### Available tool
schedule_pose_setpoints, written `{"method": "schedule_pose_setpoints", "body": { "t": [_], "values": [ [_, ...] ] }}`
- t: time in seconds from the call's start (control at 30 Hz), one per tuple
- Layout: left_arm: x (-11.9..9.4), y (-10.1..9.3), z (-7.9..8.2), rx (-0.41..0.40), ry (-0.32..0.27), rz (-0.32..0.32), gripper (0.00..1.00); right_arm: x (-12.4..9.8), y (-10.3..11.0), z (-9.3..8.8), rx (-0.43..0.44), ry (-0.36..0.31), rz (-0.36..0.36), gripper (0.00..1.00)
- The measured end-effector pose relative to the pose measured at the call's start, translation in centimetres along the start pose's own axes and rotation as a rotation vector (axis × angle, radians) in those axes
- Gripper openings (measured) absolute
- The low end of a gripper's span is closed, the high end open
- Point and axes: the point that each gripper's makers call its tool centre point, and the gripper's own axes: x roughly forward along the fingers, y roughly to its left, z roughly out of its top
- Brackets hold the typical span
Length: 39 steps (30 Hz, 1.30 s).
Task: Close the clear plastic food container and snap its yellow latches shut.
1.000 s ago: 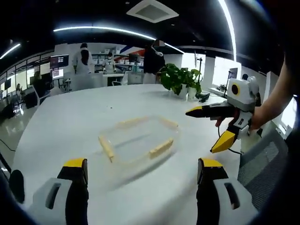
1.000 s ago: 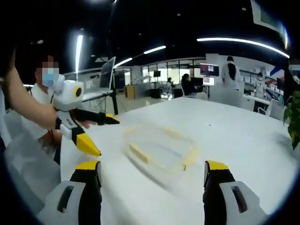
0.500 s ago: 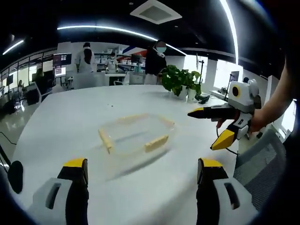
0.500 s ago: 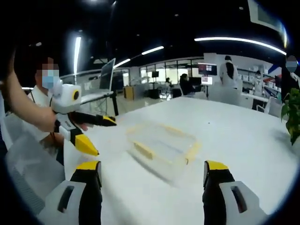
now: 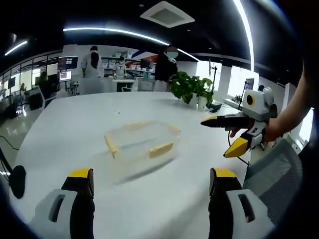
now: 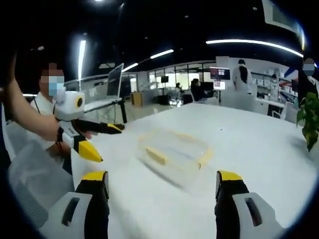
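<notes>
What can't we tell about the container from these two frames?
- Clear plastic food container: motion blur in the left gripper view hides whether the lid is seated.
- Yellow latches: smeared in the right gripper view; snapped or loose, unclear.
- Green potted plant: cut by the right gripper view's edge.

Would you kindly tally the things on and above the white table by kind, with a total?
Clear plastic food container: 1
Yellow latches on it: 4
Potted plant: 1
Handheld grippers, jaws open: 2, the left gripper and the right gripper
Total: 8
</notes>
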Motion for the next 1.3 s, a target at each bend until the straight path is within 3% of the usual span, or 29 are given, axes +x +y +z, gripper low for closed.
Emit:
{"method": "schedule_pose_setpoints", "body": {
  "t": [0.27,0.67,1.3],
  "values": [
    [-0.7,-0.3,-0.7,-0.009,0.003,0.005,0.97,-0.9,0.5,-0.1,0.005,-0.016,0.003,0.89],
    [-1.2,-0.5,-0.5,-0.003,0.002,-0.001,0.97,-2.0,1.0,0.2,0.021,-0.032,-0.003,0.89],
    [-3.8,-0.7,-1.4,-0.01,0.003,0.016,0.95,-4.2,1.6,0.3,0.042,-0.05,-0.011,0.88]
  ]
}}
